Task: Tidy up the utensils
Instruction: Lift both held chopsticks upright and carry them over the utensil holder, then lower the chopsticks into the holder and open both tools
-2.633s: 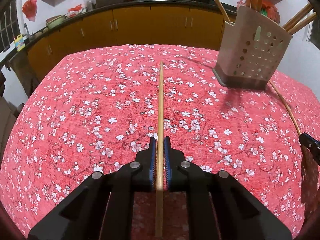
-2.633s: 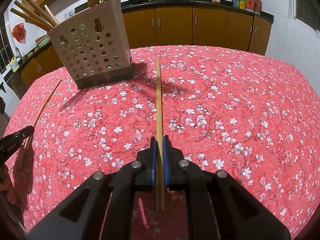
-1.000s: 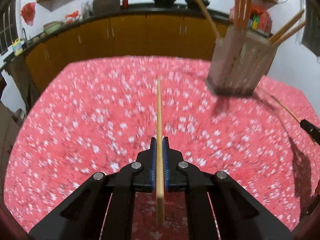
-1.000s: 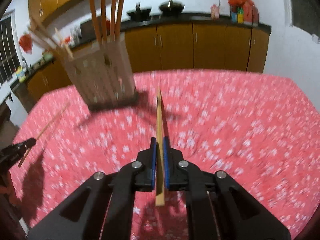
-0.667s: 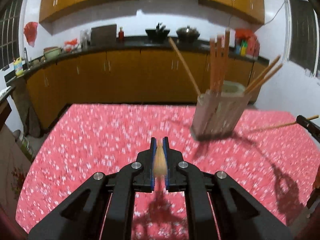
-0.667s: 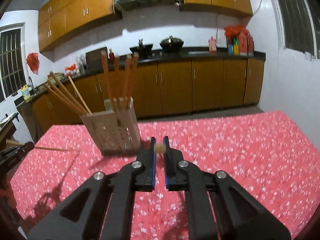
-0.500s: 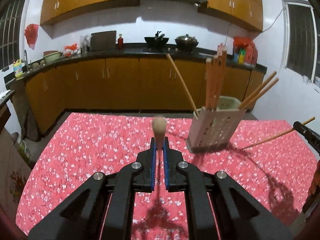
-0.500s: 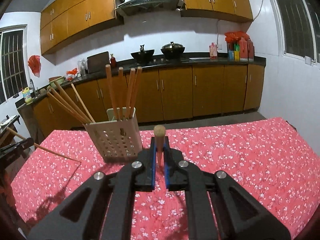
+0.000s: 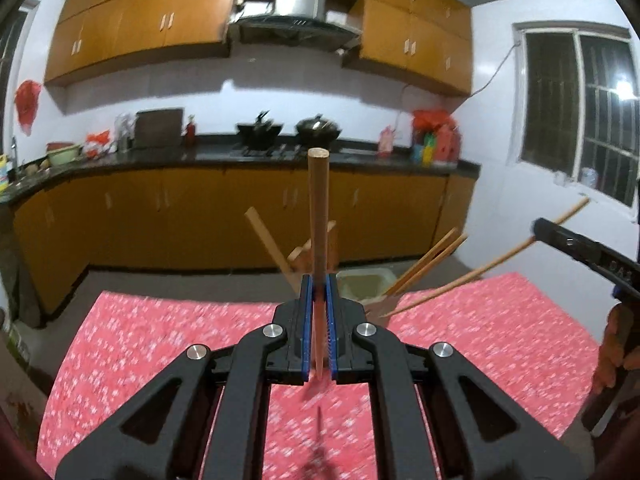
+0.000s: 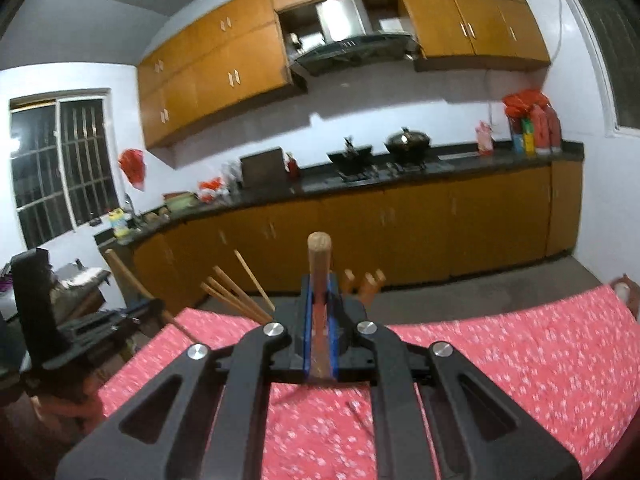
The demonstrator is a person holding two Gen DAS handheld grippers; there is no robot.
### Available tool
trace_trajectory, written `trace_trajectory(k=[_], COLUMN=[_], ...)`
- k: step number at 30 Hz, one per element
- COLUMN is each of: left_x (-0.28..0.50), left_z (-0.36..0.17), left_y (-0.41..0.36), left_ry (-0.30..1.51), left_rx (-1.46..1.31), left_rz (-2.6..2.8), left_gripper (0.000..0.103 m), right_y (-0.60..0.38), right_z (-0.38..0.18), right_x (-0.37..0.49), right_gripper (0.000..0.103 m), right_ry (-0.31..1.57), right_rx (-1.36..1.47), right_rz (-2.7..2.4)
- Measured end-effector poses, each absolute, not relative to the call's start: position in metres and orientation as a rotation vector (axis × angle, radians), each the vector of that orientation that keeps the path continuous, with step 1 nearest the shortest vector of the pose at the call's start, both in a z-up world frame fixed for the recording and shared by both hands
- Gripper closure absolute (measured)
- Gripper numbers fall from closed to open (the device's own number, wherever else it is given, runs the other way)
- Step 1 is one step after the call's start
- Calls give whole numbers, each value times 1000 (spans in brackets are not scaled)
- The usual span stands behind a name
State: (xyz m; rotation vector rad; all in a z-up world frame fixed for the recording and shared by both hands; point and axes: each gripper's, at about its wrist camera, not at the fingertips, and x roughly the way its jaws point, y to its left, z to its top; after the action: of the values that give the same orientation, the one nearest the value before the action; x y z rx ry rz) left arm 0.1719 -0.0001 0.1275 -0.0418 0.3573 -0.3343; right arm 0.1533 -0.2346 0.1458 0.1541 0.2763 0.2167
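Left wrist view: left gripper (image 9: pixel 319 312) is clamped on a chopstick (image 9: pixel 318 216) raised above the holder (image 9: pixel 362 286); right gripper (image 10: pixel 320 316) pinches another chopstick (image 10: pixel 319 264) near it. Mid-carry, I'd say; next, tip each down into the holder.

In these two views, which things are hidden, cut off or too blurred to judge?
- Holder body: left view, mostly hidden behind the left tool; right view, fully hidden behind the right tool.
- Lower end of each held chopstick: blurred below the pads.
- Tablecloth pattern: motion blur, both views.
- Right tool in the left view: cut off by the edge.
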Motion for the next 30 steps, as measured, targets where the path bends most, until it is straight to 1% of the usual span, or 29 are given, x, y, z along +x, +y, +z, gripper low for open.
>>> trace_trajectory(k=[6, 11, 19, 30], left_x=[174, 192, 224, 240], left_z=[163, 179, 157, 146], left_y=[-13, -17, -31, -38], left_ry=[246, 188, 280, 318], left_rx=[-95, -142, -113, -90], left_rz=[-365, -325, -296, -277], left_gripper=[96, 96, 96, 96], right_y=[-228, -217, -206, -208], right_z=[179, 183, 160, 147], right_x=[167, 199, 243, 257], right_gripper=[95, 95, 95, 95], right_ry=[220, 272, 384, 416], right_rx=[128, 93, 50, 72], right_rz=[201, 179, 176, 172])
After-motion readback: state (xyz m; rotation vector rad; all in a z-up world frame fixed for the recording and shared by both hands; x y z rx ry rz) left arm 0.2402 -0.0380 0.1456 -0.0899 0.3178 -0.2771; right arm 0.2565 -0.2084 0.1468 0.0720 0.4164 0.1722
